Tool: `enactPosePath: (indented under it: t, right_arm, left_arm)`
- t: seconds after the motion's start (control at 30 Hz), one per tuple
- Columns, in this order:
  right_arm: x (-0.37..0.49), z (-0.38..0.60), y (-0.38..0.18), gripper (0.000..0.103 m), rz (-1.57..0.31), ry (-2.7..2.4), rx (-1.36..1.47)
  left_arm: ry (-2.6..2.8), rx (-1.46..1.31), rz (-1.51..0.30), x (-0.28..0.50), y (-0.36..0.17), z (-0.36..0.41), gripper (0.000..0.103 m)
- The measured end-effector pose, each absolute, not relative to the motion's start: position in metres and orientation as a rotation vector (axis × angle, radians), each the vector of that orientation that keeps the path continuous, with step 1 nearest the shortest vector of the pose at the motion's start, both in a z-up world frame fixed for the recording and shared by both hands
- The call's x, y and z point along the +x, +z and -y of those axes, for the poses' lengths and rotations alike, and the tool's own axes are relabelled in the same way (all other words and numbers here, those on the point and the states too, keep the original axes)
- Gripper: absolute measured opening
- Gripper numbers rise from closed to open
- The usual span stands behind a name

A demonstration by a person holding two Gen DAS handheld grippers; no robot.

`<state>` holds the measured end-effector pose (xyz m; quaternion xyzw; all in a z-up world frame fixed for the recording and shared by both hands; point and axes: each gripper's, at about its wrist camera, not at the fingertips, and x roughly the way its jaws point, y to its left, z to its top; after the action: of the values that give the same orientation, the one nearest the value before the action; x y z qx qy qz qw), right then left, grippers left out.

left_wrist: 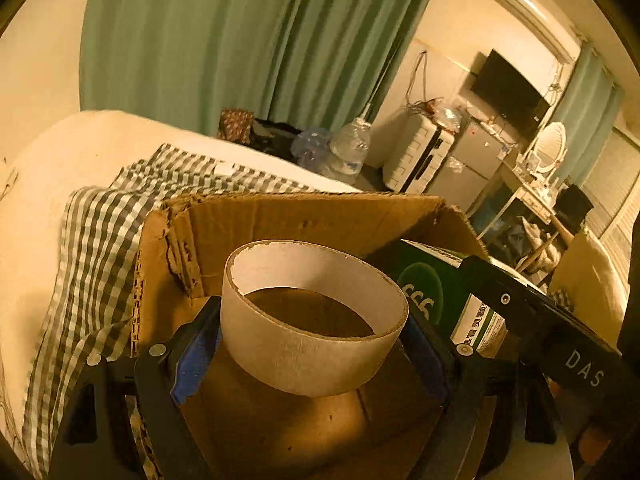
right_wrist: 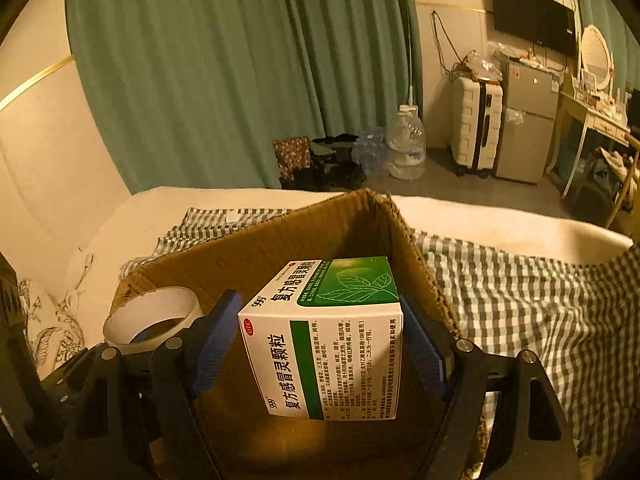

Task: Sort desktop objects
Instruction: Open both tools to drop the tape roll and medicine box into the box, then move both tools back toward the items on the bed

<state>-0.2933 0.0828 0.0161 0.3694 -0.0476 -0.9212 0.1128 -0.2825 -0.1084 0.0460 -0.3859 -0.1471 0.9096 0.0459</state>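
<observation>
Left wrist view: left gripper (left_wrist: 312, 336) clamps a cardboard tape ring (left_wrist: 314, 320) between blue pads (left_wrist: 196, 354), ring held above the open cardboard box (left_wrist: 280, 216).
Left wrist text: "DAS" in white on the right gripper's black body at frame right; "999" partly visible on the medicine box (left_wrist: 444, 300).
Left wrist extras: air conditioner (left_wrist: 532, 8) high on the wall; this view shows the ring's inner white wall.
Right wrist view: right gripper (right_wrist: 320, 340) grips the medicine box (right_wrist: 324, 340) by its sides, box hanging over the cardboard box (right_wrist: 280, 248) interior.
Right wrist text: "999", red "OTC" oval, Chinese product name, green leaf panel.
Right wrist extras: tape ring (right_wrist: 152, 316) seen at left in the other gripper; checked cloth (right_wrist: 520, 300) under the carton; water jug (right_wrist: 406, 148), suitcase (right_wrist: 474, 124), TV (right_wrist: 532, 20).
</observation>
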Motion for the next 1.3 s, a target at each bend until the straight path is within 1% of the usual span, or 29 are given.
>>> enactPosePath:
  t: [0.1, 0.13, 0.17, 0.23, 0.43, 0.57, 0.73, 0.93, 1.1, 1.2, 1.3]
  right_arm:
    - [-0.291, -0.084, 0.016, 0.081, 0.145, -2.713, 1.087]
    - [-0.289, -0.083, 0.018, 0.082, 0.138, -2.711, 1.083]
    - [-0.288, -0.083, 0.021, 0.088, 0.13, -2.713, 1.069]
    - [-0.285, -0.083, 0.029, 0.095, 0.126, -2.739, 1.038]
    - [-0.275, -0.093, 0.048, 0.095, 0.176, -2.753, 1.001]
    - [-0.258, -0.103, 0.064, 0.095, 0.181, -2.772, 0.971]
    - [-0.232, -0.119, 0.091, 0.095, 0.219, -2.789, 0.944]
    - [-0.188, -0.141, 0.144, 0.095, 0.219, -2.846, 0.834]
    - [-0.153, -0.158, 0.179, 0.095, 0.217, -2.885, 0.757]
    - [-0.129, -0.165, 0.187, 0.095, 0.192, -2.899, 0.737]
    - [-0.109, -0.172, 0.179, 0.095, 0.17, -2.9, 0.749]
  left_arm:
    - [2.782, -1.195, 0.468, -0.283, 0.044, 0.109, 0.087]
    - [2.782, -1.195, 0.469, -0.282, 0.044, 0.109, 0.09]
    - [2.777, -1.196, 0.469, -0.282, 0.044, 0.109, 0.092]
    - [2.769, -1.214, 0.458, -0.282, 0.043, 0.108, 0.099]
    - [2.783, -1.249, 0.391, -0.277, 0.047, 0.101, 0.1]
    - [2.806, -1.222, 0.372, -0.261, 0.061, 0.097, 0.1]
    - [2.841, -1.146, 0.333, -0.237, 0.102, 0.089, 0.1]
    - [2.891, -0.982, 0.247, -0.193, 0.162, 0.07, 0.102]
    - [2.902, -0.879, 0.239, -0.157, 0.202, 0.058, 0.103]
    - [2.897, -0.858, 0.233, -0.139, 0.211, 0.055, 0.103]
    - [2.879, -0.861, 0.225, -0.119, 0.208, 0.051, 0.103]
